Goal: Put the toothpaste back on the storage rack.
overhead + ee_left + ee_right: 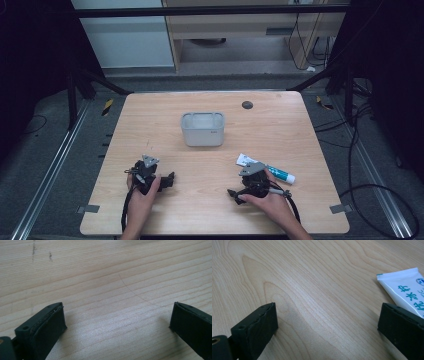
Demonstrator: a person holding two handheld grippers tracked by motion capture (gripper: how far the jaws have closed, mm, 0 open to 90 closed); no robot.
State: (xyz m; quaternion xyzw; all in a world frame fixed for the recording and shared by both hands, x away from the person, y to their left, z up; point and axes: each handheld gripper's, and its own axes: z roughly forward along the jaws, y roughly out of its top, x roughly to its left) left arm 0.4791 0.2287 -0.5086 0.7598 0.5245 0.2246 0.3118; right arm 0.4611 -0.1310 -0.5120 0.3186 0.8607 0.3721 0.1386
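With both grippers' jaws spread empty over the table [210,165], the tube [405,291] near the right gripper [329,325] looks light and squashy, best pinched across its firmer middle.

By my right gripper [325,333], the white tube [405,288] on the table bears teal Chinese characters and a round blue emblem at its right edge, none fully legible to me, while the grey container [202,128] farther off carries a small red mark too small to read.
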